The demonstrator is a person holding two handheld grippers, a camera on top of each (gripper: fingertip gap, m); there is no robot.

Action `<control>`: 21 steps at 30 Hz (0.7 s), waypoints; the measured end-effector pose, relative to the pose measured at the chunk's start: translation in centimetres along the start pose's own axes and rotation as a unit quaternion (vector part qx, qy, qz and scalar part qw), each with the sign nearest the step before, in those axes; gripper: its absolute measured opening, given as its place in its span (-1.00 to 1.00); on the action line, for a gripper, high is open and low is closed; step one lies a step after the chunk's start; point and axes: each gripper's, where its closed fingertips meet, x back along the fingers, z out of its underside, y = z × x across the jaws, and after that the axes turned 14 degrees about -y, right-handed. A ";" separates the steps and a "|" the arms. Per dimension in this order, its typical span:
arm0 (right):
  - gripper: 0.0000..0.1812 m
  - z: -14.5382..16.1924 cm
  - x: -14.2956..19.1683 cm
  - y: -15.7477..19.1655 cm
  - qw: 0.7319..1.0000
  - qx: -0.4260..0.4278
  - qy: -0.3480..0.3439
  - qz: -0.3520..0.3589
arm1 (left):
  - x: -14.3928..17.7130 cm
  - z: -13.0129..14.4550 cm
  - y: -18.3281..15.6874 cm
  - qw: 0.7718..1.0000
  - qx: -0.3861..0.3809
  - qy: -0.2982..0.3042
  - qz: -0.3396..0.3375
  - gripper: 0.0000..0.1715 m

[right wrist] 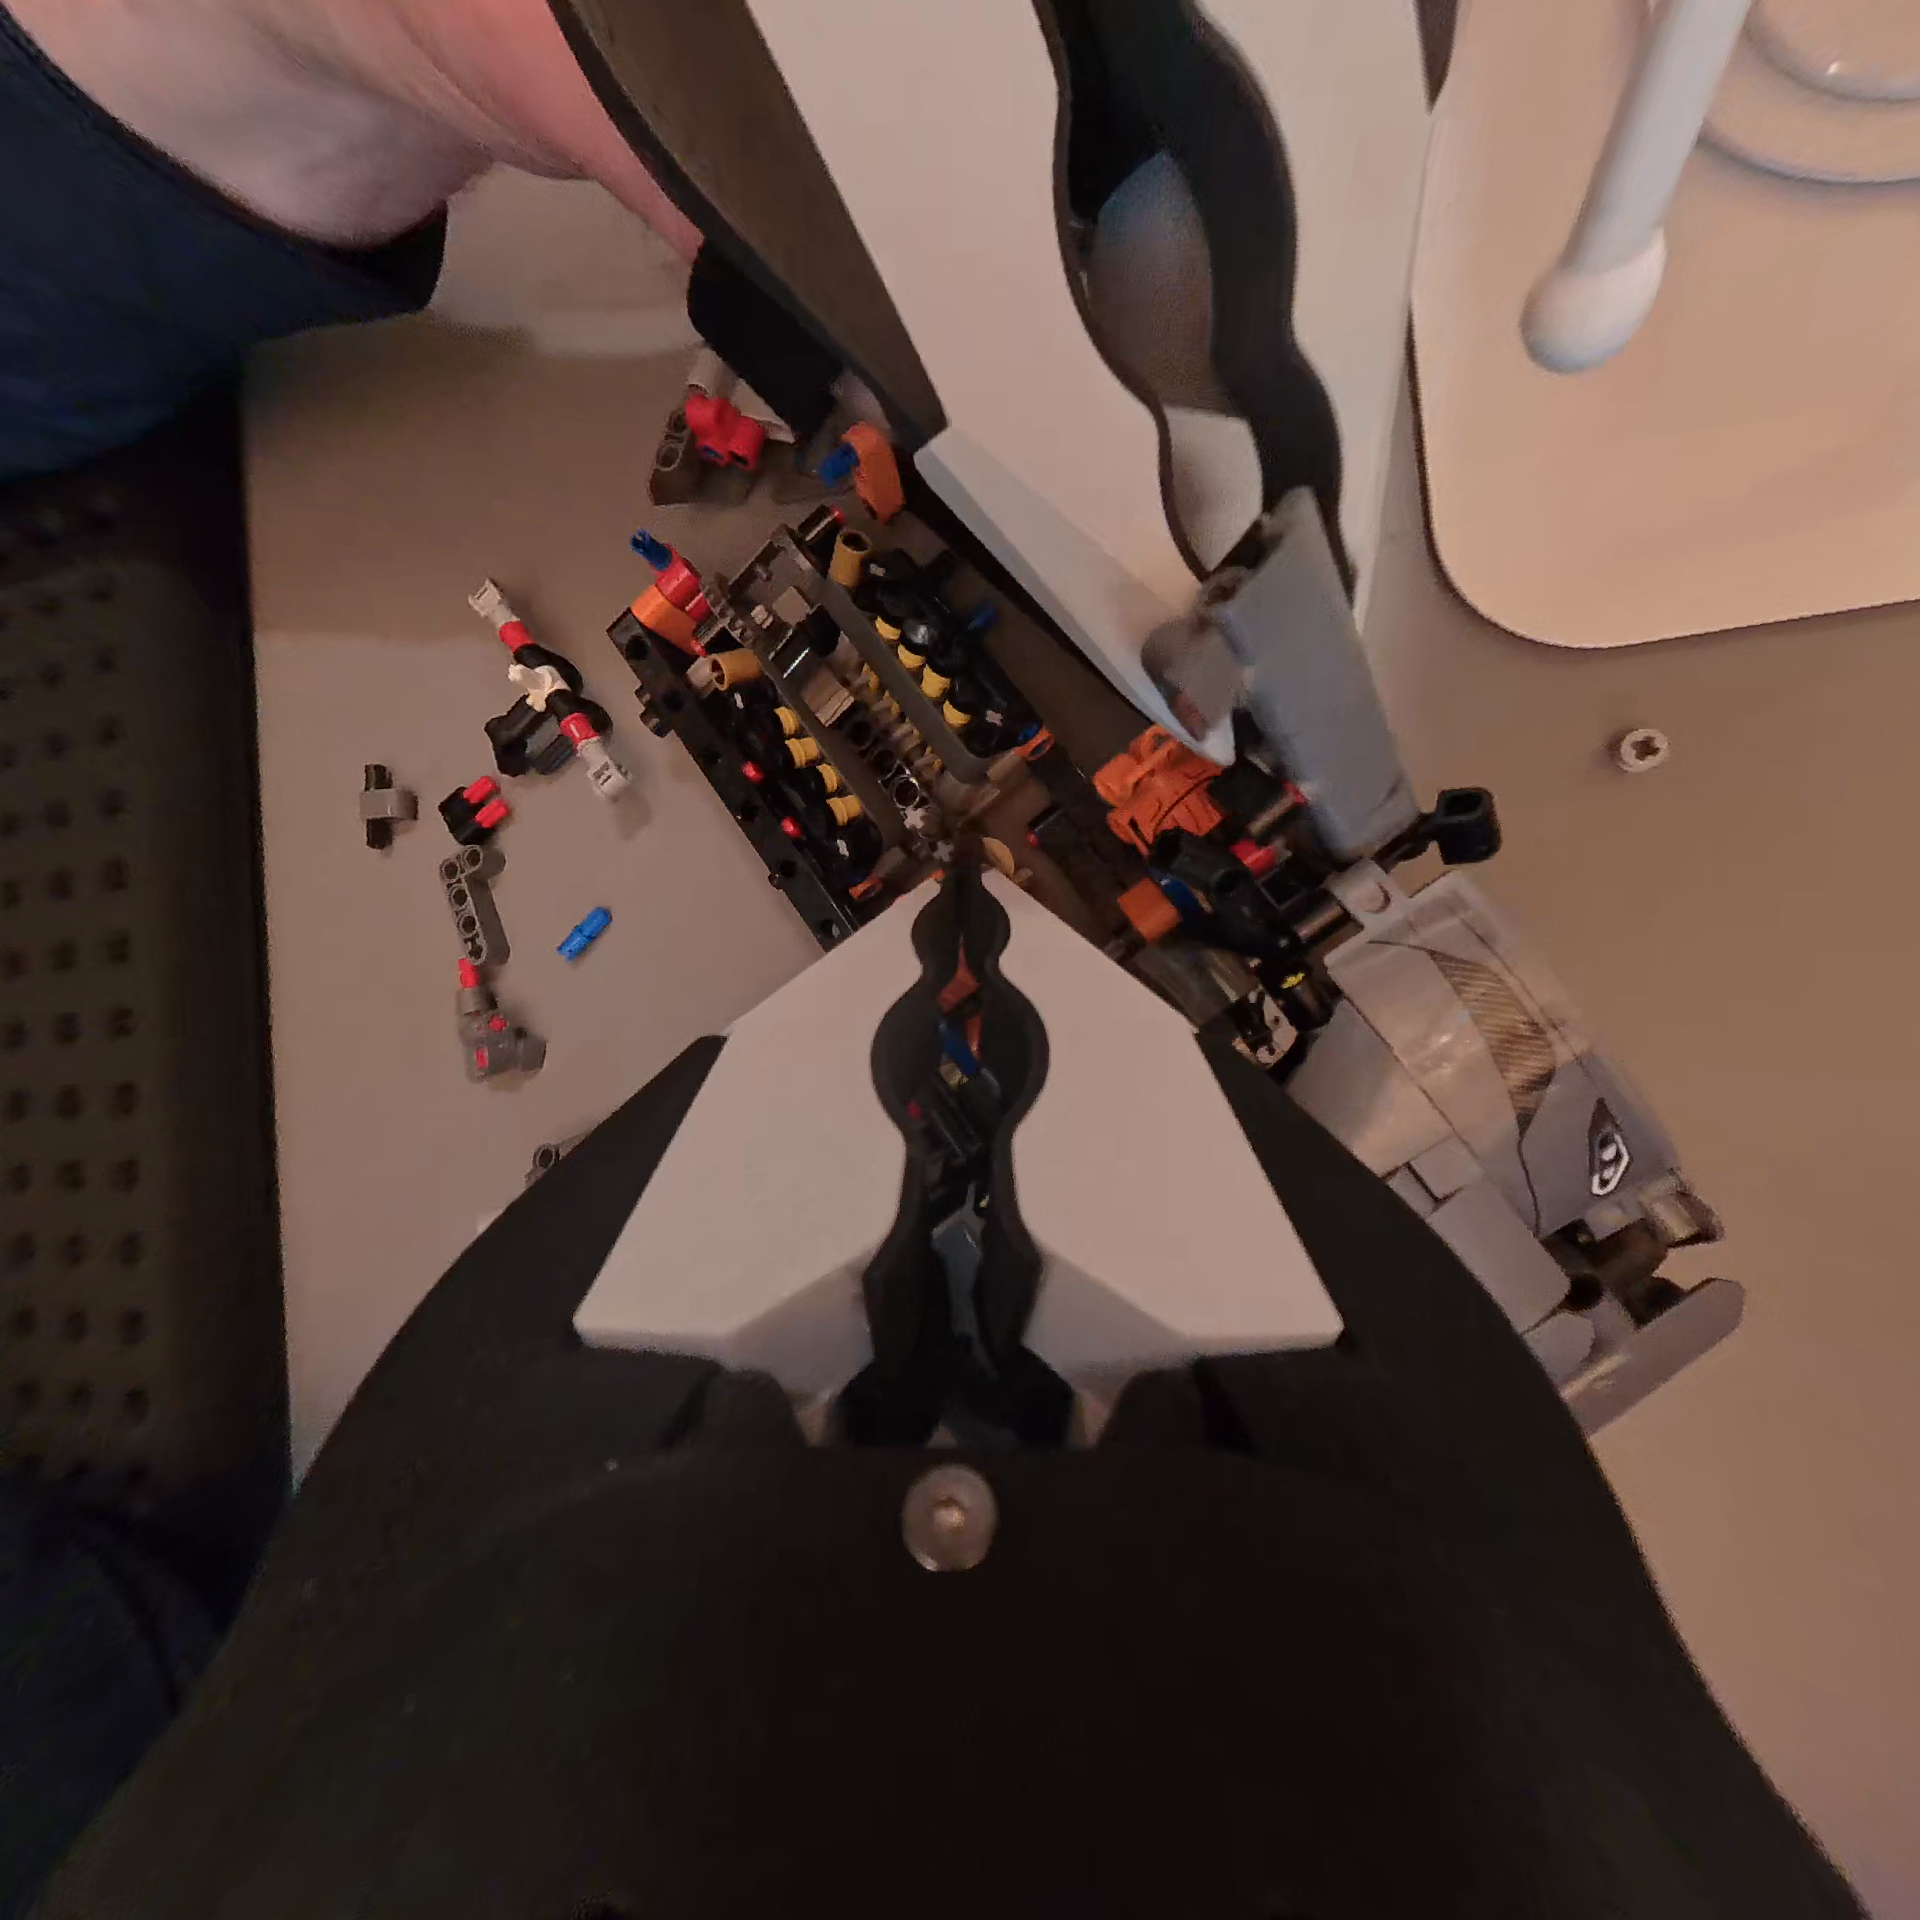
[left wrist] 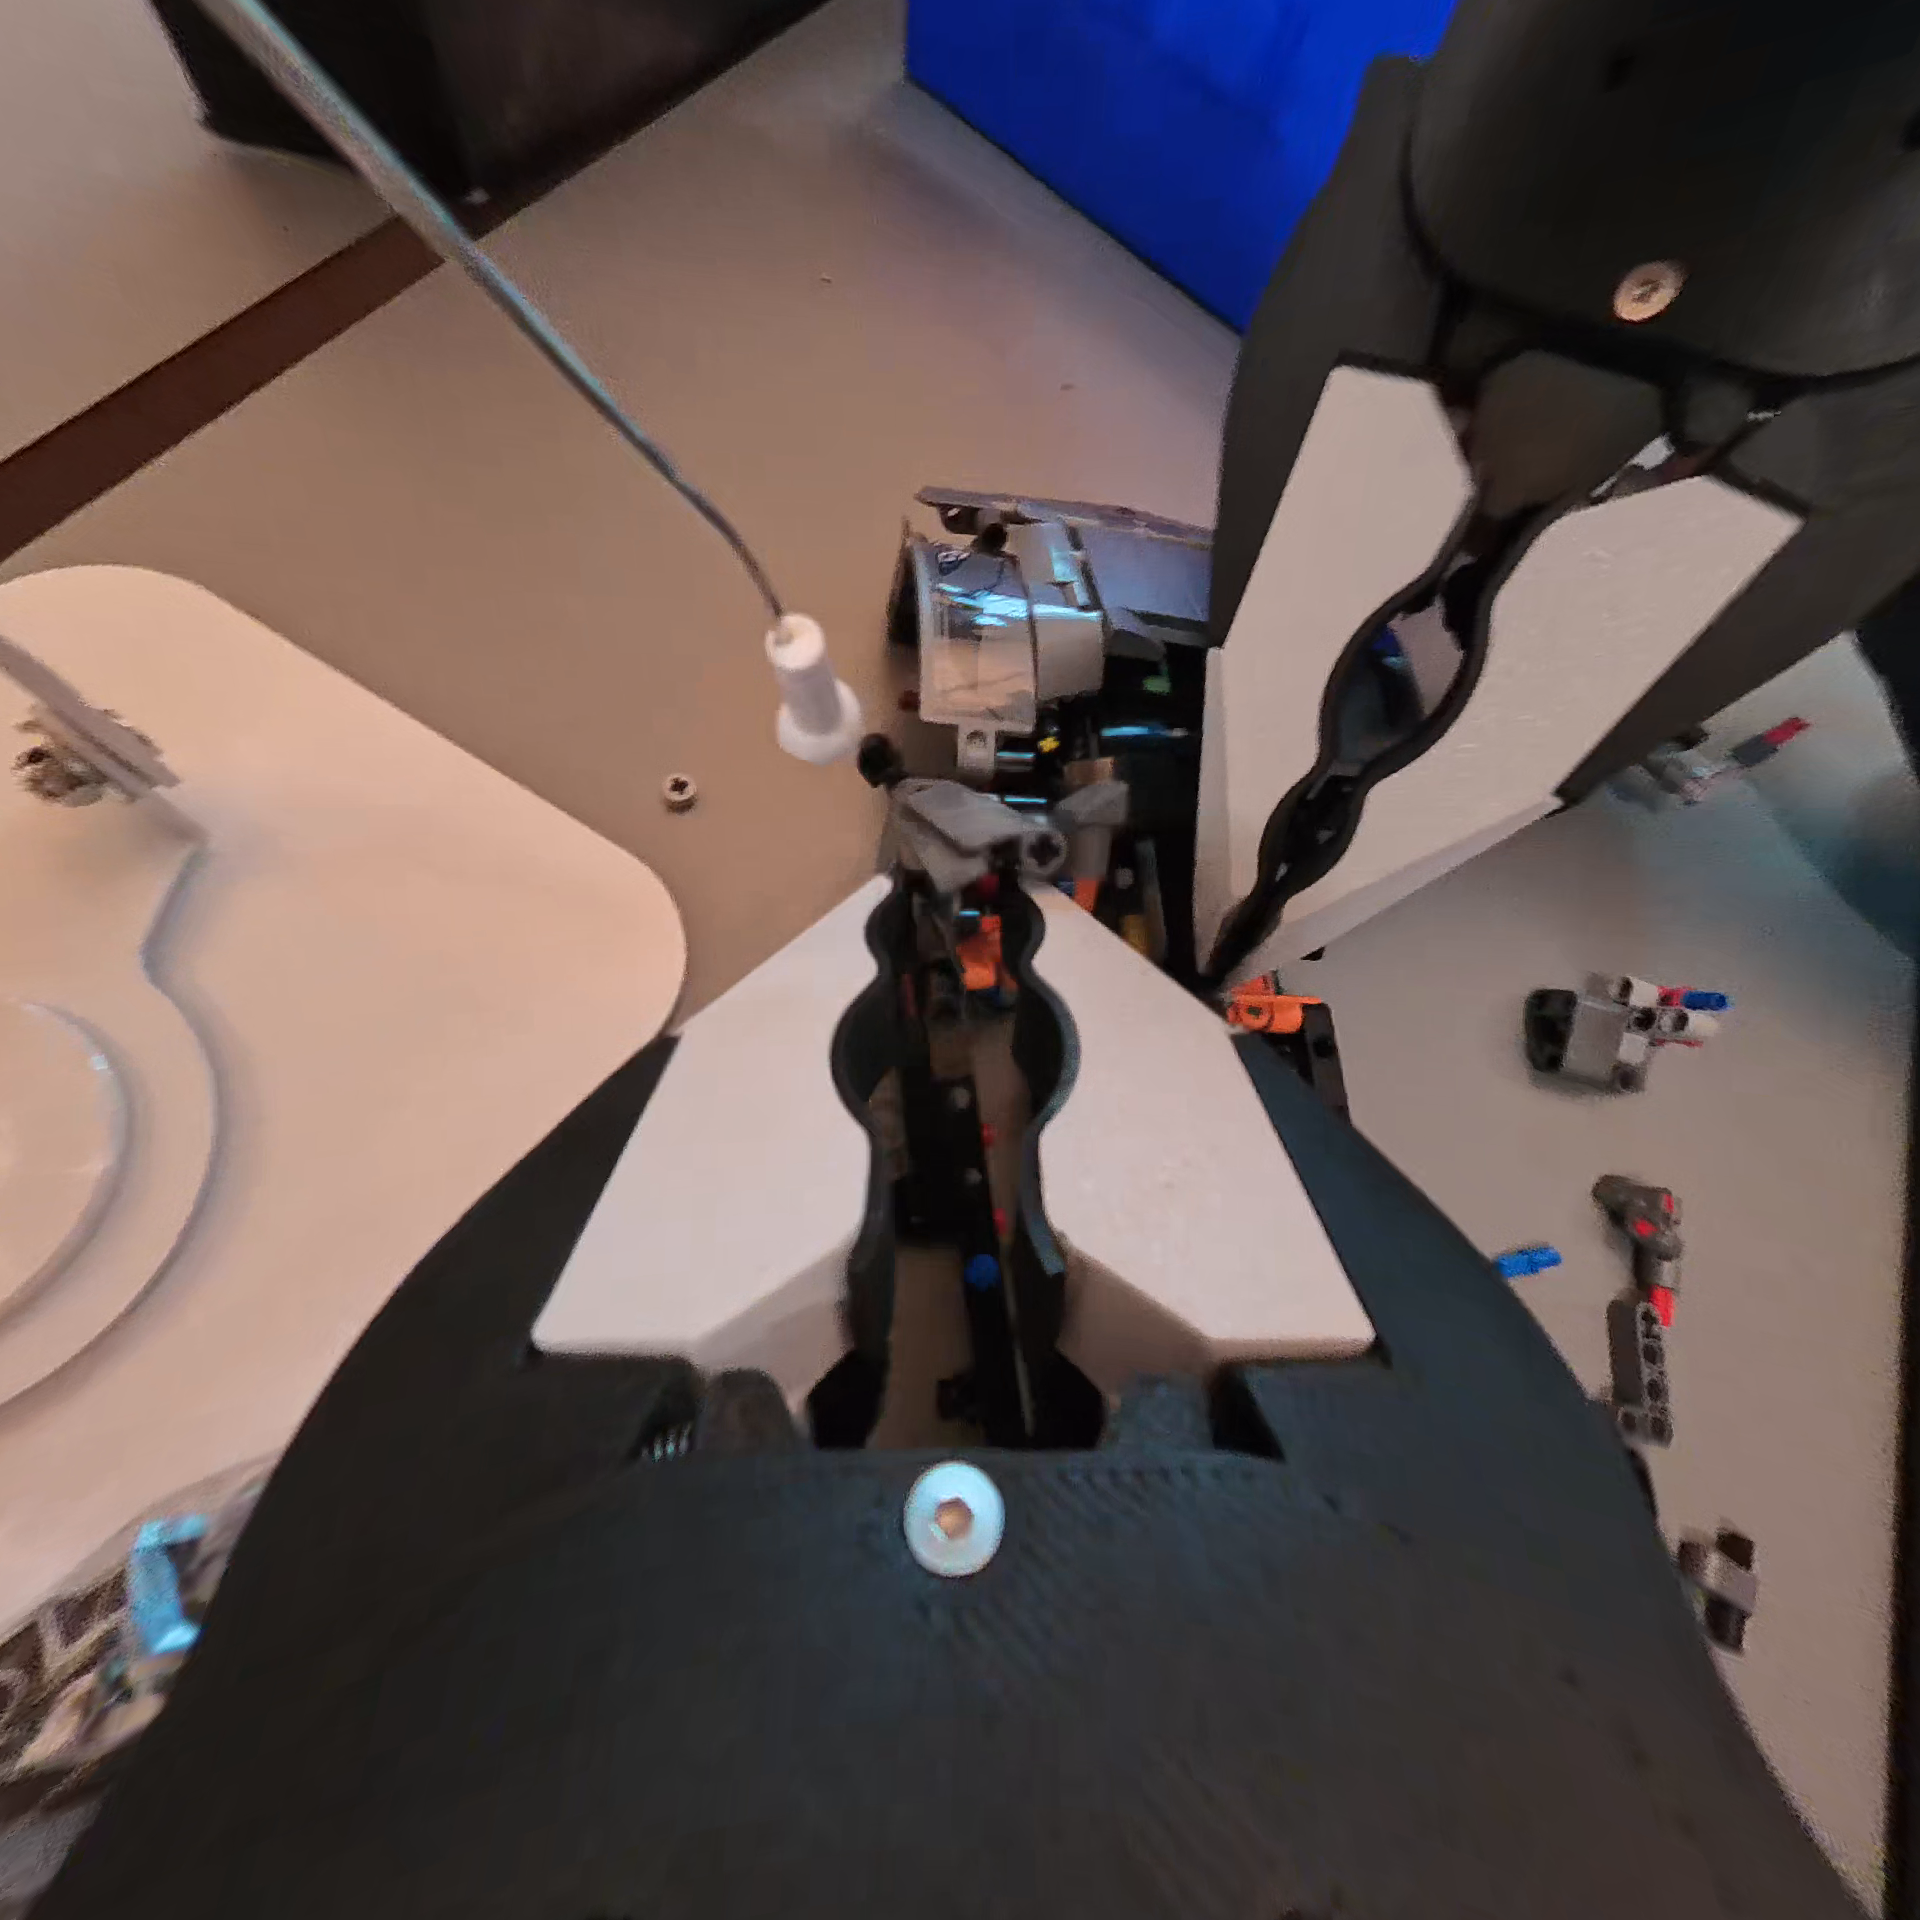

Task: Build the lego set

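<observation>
Both grippers are on the half-built lego car (right wrist: pixel 935 727), sitting mid-bench (right wrist: pixel 1714 935). Left gripper (left wrist: pixel 961 904) has its fingers clamped on a long grey panel piece (right wrist: pixel 1309 665) at the car's edge. Right gripper (right wrist: pixel 961 883) has its fingers pinched shut on the chassis middle. Loose bits like a blue pin (right wrist: pixel 584 932) lie around 9 o'clock of the car in the right wrist view.

My right gripper (right wrist: pixel 961 883) has its fingertips pressed together on the middle of the car frame (right wrist: pixel 831 717). Beyond them, the left gripper (right wrist: pixel 1210 717) pinches a grey panel (right wrist: pixel 1314 665). Loose pieces (right wrist: pixel 540 717) lie left of my fingers, the grey hood (right wrist: pixel 1496 1101) to their right.
</observation>
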 end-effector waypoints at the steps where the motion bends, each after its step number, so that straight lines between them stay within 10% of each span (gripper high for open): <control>1: -1.00 0.0 0.0 0.0 1.000 0.001 0.000 -0.001 | -0.2 -0.1 0.0 1.000 0.012 -0.006 0.003 -0.84; 21: -1.00 -0.3 -0.2 -0.8 1.000 -0.019 -0.020 0.016 | -0.8 -0.5 2.3 0.932 -0.295 0.068 -0.197 -0.89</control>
